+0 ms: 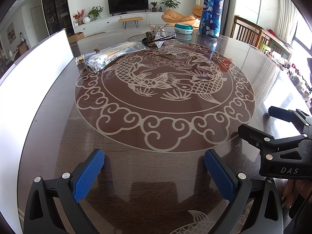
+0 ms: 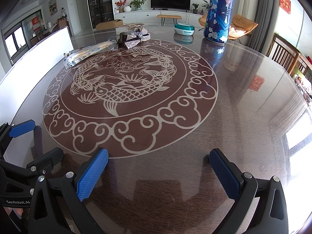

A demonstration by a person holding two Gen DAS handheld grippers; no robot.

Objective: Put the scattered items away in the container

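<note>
Hovering: left gripper [image 1: 154, 173] and right gripper [image 2: 159, 172] low over the near tabletop [image 1: 175, 175], side by side, fingers spread wide, nothing held.
Items: clear packet of cotton swabs [image 1: 115, 55] far left, touching a small gold-capped bottle [image 1: 80, 60]; glittery hair clip [image 2: 136, 39] just beyond it.
Container: white box wall [image 1: 33, 74] along the left edge; interior hidden.
Step, judged: reach not yet begun.
Technique: approach the packet across its narrow width, fingers flat to the glass, pinch mid-length so it stays level.
Room: centre bare. Blue patterned canister [image 1: 212, 9] and teal tub [image 1: 183, 28] stand far right, well apart.
</note>
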